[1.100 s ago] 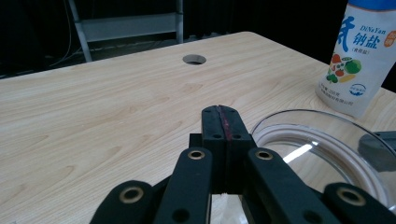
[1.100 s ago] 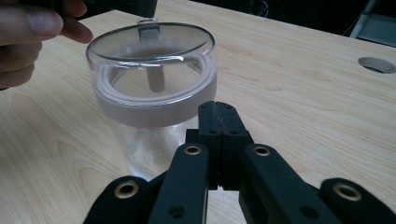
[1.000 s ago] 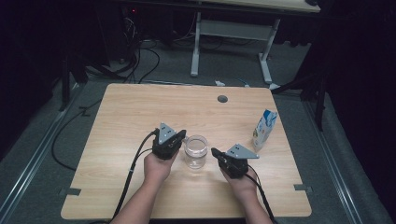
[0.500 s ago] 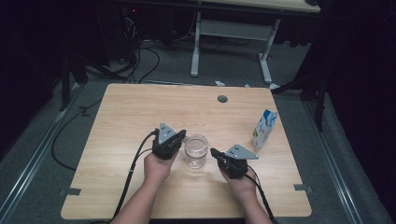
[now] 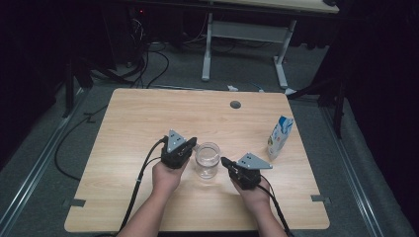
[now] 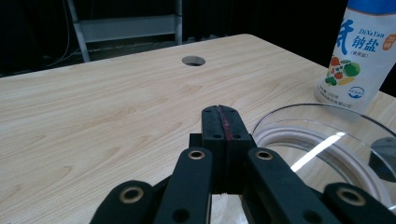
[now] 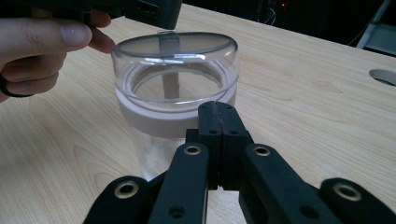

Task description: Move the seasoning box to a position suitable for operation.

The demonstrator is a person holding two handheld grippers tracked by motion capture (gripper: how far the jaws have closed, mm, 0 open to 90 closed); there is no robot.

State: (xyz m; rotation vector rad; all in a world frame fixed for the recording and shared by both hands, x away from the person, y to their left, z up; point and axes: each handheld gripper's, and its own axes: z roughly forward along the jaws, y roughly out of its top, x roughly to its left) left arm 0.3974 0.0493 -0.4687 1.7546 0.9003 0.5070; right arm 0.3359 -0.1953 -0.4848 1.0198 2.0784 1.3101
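High view: a clear glass jar with a see-through lid and white collar [image 5: 207, 159] stands near the middle of a pale wooden bench [image 5: 138, 118], between two black hand-held grippers. Left gripper [image 5: 190, 144] sits just beside the jar, right gripper [image 5: 225, 161] close on the other side — both with jaws pressed together, holding nothing. A white-and-blue carton [image 5: 279, 137] stands apart to the right; left gripper view reads "DiNaYan" and Chinese characters on it.

The high view looked down from above the bench's [image 5: 148, 113] near edge. Both tongs' cameras sat low, close beside the jar [image 5: 207, 159], which every view shared.
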